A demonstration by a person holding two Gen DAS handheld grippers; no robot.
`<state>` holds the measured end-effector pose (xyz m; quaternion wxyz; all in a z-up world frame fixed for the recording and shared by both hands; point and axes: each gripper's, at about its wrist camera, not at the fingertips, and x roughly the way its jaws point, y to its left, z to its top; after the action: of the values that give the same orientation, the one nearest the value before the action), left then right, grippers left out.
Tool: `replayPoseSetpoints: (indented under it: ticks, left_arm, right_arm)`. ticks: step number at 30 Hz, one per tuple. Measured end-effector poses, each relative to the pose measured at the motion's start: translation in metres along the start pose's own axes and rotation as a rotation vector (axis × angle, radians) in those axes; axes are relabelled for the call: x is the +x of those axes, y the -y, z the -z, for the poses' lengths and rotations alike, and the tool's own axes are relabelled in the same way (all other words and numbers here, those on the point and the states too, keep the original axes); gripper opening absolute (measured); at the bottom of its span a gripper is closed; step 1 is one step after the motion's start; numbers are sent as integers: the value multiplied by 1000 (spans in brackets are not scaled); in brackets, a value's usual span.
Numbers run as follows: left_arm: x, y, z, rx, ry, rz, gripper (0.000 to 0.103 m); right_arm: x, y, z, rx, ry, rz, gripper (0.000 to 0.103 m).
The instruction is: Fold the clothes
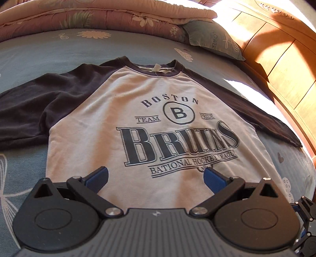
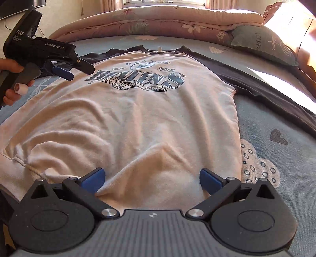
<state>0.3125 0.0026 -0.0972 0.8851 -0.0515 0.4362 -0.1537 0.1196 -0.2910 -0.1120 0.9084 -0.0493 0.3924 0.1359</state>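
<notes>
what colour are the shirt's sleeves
Dark navy, almost black, against the pale body of the shirt; clearest in the left wrist view.

Both wrist views look low along the bed toward the quilt (image 1: 110, 17), sharing the shirt (image 2: 150, 118)

A pale grey shirt (image 1: 126, 110) with dark navy sleeves lies face up and spread out on the bed, collar at the far end. Its chest carries a dark "Boston Bruins" print. The lower body is wrinkled near the hem.
</notes>
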Motion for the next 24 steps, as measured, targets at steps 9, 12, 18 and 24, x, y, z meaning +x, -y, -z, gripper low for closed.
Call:
replayPoseSetpoints:
  ticks: [9,12,18,24]
  left_arm:
    - [-7,-29,-32,-61,33,0,100]
    - [-5,-18,-25,-52,3,117,101]
    - [5,-16,-3,56,-53,-92,101]
    - [-28,-2,-5,61,-38,-11,101]
  right_arm:
    - [0,0,3,-4,23,-1,103]
    - [0,0,3,0,22,3,103]
    - [0,-1,3,-1,22,6,103]
    - [0,-1,3,-1,22,10,103]
